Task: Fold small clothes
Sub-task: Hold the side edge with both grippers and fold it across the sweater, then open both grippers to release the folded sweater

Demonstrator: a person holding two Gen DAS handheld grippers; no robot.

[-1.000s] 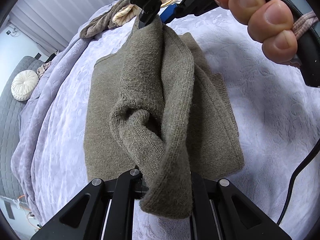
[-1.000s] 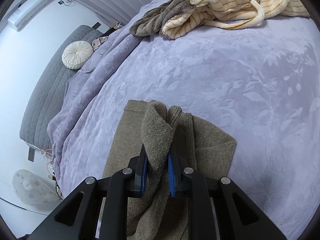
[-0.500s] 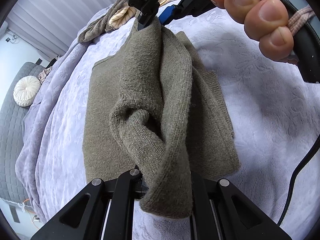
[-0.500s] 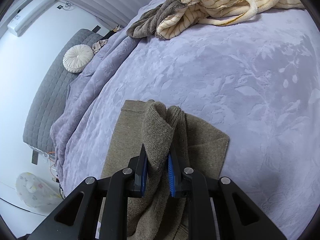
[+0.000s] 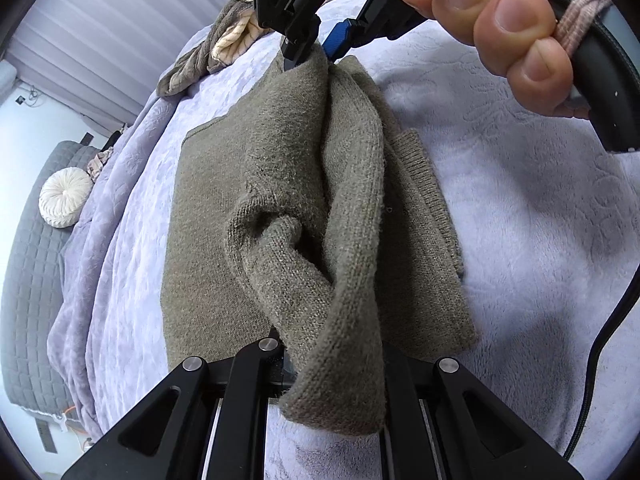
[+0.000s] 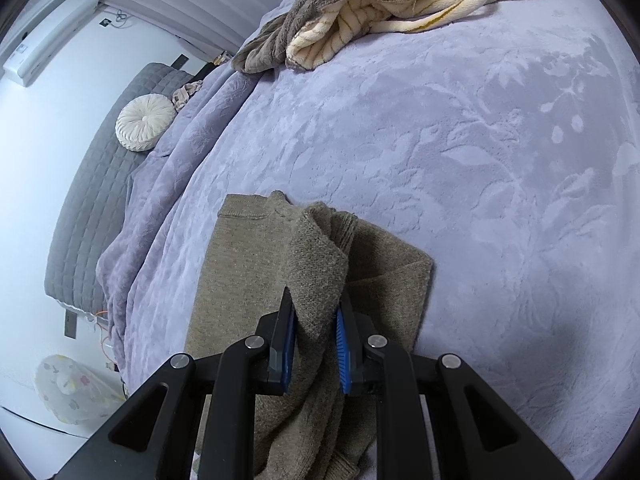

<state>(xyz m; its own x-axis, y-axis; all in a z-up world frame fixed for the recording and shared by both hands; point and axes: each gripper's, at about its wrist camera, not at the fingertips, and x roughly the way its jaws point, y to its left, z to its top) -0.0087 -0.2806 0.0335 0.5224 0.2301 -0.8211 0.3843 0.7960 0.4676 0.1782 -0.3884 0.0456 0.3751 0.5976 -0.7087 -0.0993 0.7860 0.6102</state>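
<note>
An olive-brown knit sweater (image 5: 312, 200) lies on the lavender bedspread (image 5: 540, 240), with one edge lifted into a raised fold. My left gripper (image 5: 332, 364) is shut on the near end of that fold. My right gripper (image 6: 316, 340) is shut on the far end of the fold, and it shows at the top of the left wrist view (image 5: 312, 48) with the hand holding it. The sweater (image 6: 240, 280) hangs slack between the two grippers; its lower layer lies flat on the bed.
A heap of cream striped and grey-brown plush clothes (image 6: 380, 8) lies at the far edge of the bed. A grey quilted couch (image 6: 100, 160) with a round white cushion (image 6: 142, 122) stands to the left. A cable (image 5: 600, 360) runs down at the right.
Both grippers have carried the lifted fold slightly to the left across the sweater. Their hold on it is unchanged.
</note>
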